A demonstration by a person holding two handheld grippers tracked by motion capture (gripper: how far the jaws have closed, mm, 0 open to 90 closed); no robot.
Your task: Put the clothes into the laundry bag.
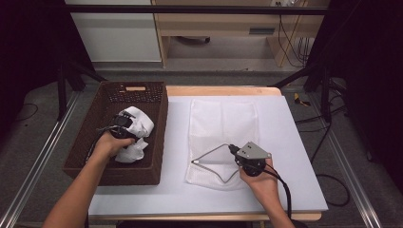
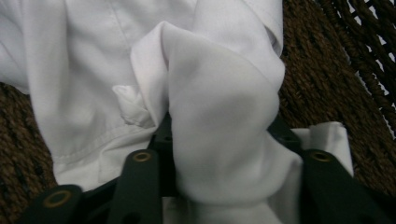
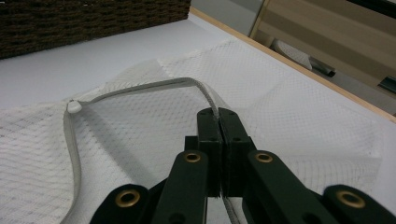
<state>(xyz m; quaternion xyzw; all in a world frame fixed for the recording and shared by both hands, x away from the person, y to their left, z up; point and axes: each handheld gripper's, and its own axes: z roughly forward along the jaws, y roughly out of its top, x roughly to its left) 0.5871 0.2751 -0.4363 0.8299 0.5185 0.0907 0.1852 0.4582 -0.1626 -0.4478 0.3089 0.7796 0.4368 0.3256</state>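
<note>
While my right gripper (image 3: 218, 116) pinches the mesh bag's (image 1: 223, 121) zipper edge (image 3: 140, 86), propping its mouth open on the table, my left gripper (image 2: 224, 158) clamps a fold of white cloth (image 2: 93, 70) inside the wicker basket (image 1: 90, 137). Next, I judge, comes lifting it across into that mouth. Up high, both show together; the left gripper view alone shows the fold between the jaws.

Even overhead light brightens the desk (image 1: 285, 142); surroundings fall dark. Soft shadows, no glare. The close white cloth (image 2: 219, 116) looks slightly blurred.

lab: aluminium rig frame (image 1: 38, 161), cables (image 1: 332, 190).
</note>
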